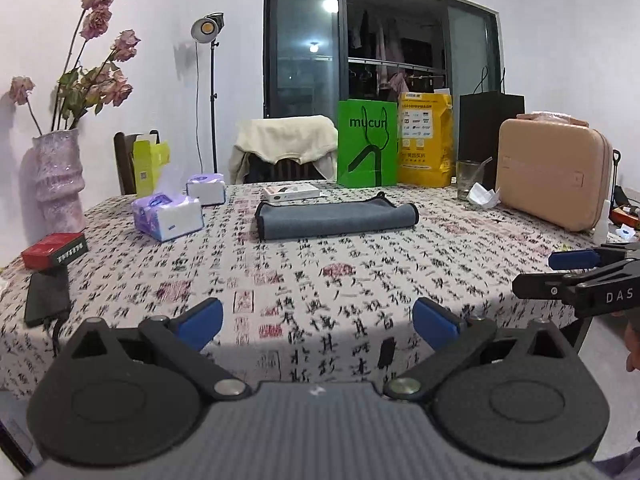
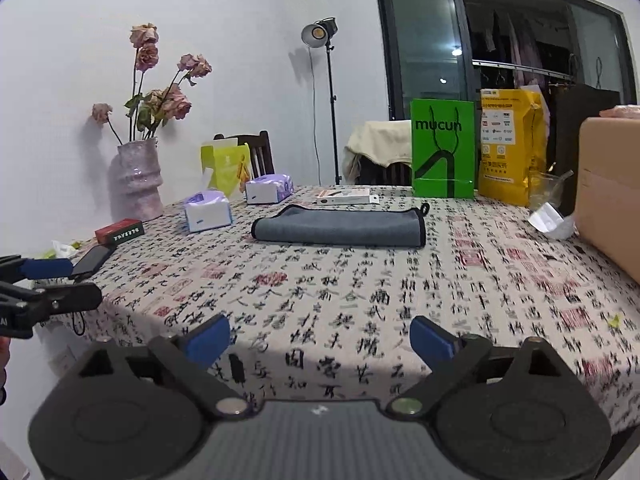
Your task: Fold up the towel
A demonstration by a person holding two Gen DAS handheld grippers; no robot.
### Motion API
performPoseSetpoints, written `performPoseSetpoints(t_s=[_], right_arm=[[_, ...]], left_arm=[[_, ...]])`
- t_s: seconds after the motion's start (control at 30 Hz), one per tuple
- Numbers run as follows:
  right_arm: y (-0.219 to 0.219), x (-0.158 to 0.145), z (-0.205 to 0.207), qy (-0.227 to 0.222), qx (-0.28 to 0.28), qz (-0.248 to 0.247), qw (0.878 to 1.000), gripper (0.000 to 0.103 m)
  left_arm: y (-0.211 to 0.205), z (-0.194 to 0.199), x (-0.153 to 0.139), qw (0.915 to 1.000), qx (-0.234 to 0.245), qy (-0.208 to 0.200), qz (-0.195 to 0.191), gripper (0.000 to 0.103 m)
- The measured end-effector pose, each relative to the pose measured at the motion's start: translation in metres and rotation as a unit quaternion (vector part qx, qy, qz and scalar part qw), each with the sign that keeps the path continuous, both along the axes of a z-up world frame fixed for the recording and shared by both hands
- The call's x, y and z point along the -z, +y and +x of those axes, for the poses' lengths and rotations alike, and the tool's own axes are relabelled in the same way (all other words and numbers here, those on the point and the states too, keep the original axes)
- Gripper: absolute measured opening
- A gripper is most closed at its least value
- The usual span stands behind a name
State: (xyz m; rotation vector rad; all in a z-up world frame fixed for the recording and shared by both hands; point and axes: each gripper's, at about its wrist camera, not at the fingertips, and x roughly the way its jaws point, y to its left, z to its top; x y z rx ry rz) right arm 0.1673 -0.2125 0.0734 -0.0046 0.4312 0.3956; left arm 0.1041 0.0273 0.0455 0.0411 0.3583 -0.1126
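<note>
Already folded, the grey towel [image 1: 336,220] lies mid-frame on the desk [image 1: 320,280], well beyond both wide-open, empty grippers: left gripper [image 1: 318,320], right gripper [image 2: 320,338].

Left claw [image 1: 318,322] & right claw [image 2: 320,338]: black w/ 2 blue pads each, round silver pivot screws, "DAS" lettering.

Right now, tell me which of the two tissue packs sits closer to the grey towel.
The rear tissue pack, beside the yellow-green box, lies closer to the grey towel. The front tissue pack, with tissue pulled up, sits further left, toward the vase.
</note>
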Motion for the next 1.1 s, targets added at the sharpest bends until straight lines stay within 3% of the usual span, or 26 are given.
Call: performPoseSetpoints(t_s=[0.13,0.57,1.1], right_arm=[[0.0,0.004,-0.015,-0.002,-0.005,-0.002,1.0,0.097],[-0.007,-0.002,-0.068,-0.04,0.0,-0.003,0.999,0.097],[0.0,0.019,-0.117,-0.036,0.001,0.01,0.999,0.097]], left_arm=[[0.002,-0.01,0.008,0.9997,0.001,0.02,-0.012,0.103],[-0.007,-0.051,0.021,0.9996,-0.009,0.024,-0.014,0.103],[-0.014,-0.08,0.032,0.9997,-0.015,0.018,-0.012,0.103]])
